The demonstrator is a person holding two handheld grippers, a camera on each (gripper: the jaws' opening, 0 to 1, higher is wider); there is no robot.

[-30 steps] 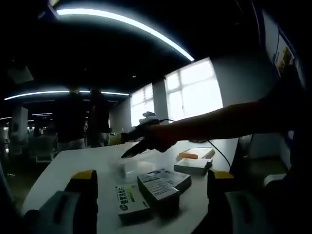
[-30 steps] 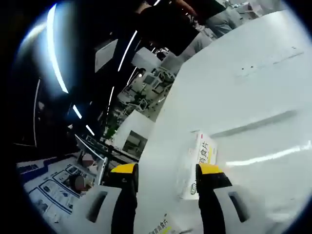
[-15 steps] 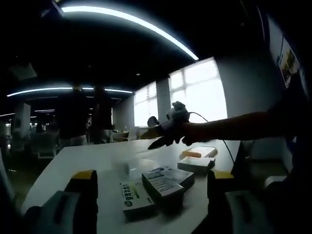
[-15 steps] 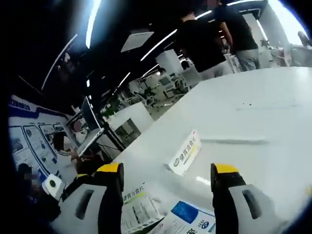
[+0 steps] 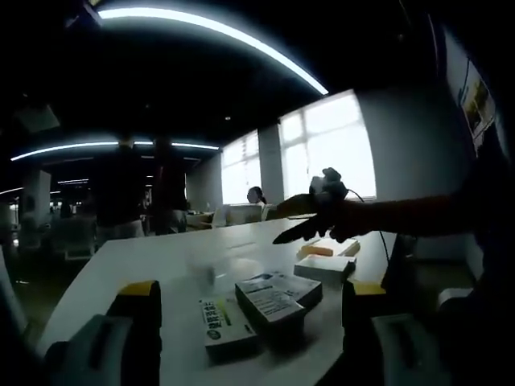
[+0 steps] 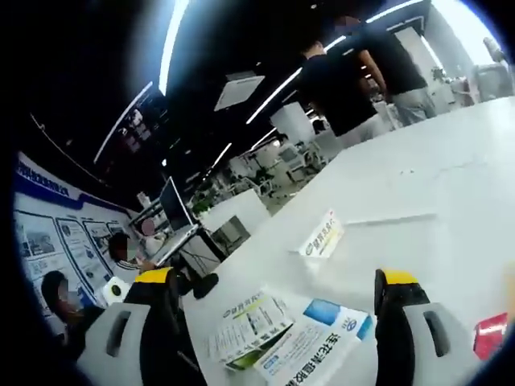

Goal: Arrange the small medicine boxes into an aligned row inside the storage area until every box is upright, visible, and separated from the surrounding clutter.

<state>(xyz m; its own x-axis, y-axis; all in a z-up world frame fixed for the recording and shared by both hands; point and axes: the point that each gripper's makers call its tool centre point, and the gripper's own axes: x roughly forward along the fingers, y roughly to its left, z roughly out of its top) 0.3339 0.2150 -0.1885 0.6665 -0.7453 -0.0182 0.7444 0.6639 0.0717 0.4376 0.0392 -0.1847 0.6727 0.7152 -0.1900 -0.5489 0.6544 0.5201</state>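
Note:
My left gripper (image 5: pixel 251 291) is open and low over the white table (image 5: pixel 137 261). Between its jaws lie a green-and-white medicine box (image 5: pixel 225 326) and two blue-and-white boxes (image 5: pixel 269 304), flat and bunched together. Beyond them are a white box (image 5: pixel 322 268) and an orange-edged one (image 5: pixel 322 251). The right gripper (image 5: pixel 299 229) hangs above these, held on an arm coming from the right. In the right gripper view my right gripper (image 6: pixel 275 278) is wide open. A small white box (image 6: pixel 322 238) stands on edge ahead of it. A green-and-white box (image 6: pixel 249 318) and a blue-and-white box (image 6: pixel 314 344) lie flat near its jaws.
Two people (image 6: pixel 354 68) stand at the table's far side. Another person sits at a laptop (image 6: pixel 173 217) past the table edge on the left. A red item (image 6: pixel 491 334) lies at the right rim. The table (image 6: pixel 451 185) stretches bare beyond the standing box.
The right gripper's jaws have spread from close around the small white box to wide open, and it has drawn back from it. In the left gripper view its arm has swung to the right.

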